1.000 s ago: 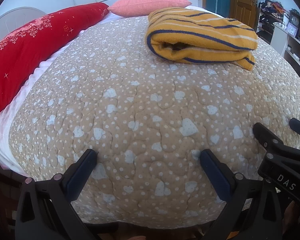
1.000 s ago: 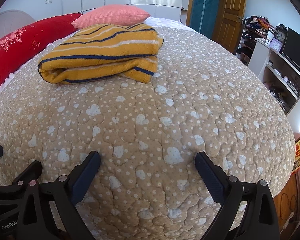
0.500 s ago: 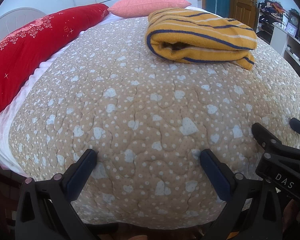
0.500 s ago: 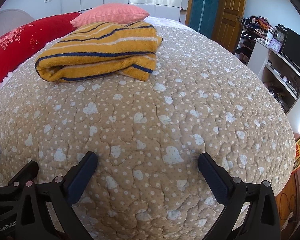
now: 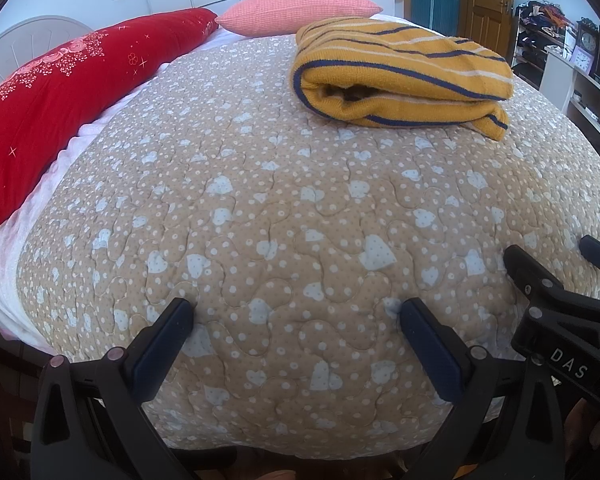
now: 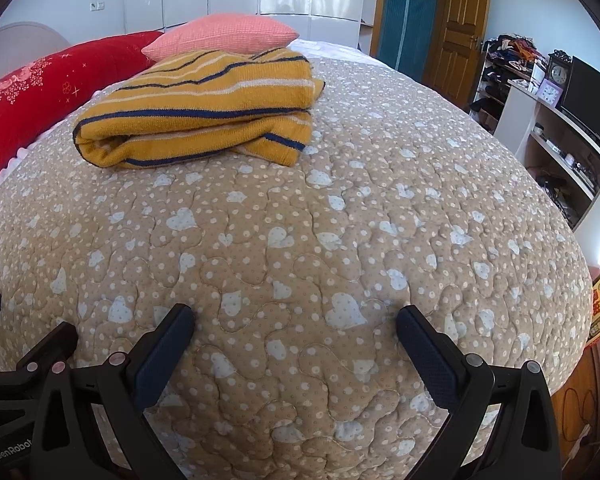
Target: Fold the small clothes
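Observation:
A folded yellow garment with navy and white stripes (image 5: 404,76) lies on the far part of the bed; it also shows in the right wrist view (image 6: 200,108). My left gripper (image 5: 296,320) is open and empty, low over the near part of the tan heart-print quilt (image 5: 260,208), well short of the garment. My right gripper (image 6: 294,326) is open and empty, also over the near quilt (image 6: 340,208). In the left wrist view the right gripper's body (image 5: 560,320) shows at the right edge.
A red pillow (image 5: 60,80) lies along the left side and a pink pillow (image 5: 300,8) at the head. A shelf unit with a clock (image 6: 556,76) and a dark screen (image 6: 592,96) stands right of the bed. A wooden door (image 6: 456,28) is behind.
Both grippers have drawn back a little toward the near edge of the bed and tilted slightly. The garment has not moved. Both grippers stay open.

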`<state>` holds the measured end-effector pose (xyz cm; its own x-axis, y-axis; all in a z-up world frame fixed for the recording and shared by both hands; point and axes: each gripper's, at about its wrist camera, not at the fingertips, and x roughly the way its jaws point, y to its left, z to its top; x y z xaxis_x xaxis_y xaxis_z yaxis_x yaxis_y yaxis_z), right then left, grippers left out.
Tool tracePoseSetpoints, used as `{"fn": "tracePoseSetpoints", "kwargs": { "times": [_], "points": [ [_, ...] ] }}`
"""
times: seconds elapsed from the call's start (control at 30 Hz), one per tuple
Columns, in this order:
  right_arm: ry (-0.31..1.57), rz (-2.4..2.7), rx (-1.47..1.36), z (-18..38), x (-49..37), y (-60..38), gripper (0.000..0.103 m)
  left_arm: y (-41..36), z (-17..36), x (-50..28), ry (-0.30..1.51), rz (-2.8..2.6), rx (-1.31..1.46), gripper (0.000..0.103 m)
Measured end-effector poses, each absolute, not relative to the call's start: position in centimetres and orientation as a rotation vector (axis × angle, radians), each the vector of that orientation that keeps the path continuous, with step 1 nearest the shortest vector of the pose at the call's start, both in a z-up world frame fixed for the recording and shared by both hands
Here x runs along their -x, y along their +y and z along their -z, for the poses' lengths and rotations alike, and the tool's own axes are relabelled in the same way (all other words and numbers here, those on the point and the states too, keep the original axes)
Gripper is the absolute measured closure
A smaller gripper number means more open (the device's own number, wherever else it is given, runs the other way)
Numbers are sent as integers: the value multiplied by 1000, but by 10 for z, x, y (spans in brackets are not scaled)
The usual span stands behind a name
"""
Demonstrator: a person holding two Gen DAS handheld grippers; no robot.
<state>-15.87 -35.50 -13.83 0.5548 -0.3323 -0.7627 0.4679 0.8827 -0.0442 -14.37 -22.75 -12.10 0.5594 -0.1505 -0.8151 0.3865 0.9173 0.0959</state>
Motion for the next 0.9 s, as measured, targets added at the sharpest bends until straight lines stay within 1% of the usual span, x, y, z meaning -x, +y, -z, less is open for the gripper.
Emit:
{"fn": "tracePoseSetpoints", "kwargs": {
  "times": [0.9],
  "points": [
    [844, 473, -206, 135, 160, -360, 0, -227, 121, 144, 924, 319, -276, 0]
  ]
}}
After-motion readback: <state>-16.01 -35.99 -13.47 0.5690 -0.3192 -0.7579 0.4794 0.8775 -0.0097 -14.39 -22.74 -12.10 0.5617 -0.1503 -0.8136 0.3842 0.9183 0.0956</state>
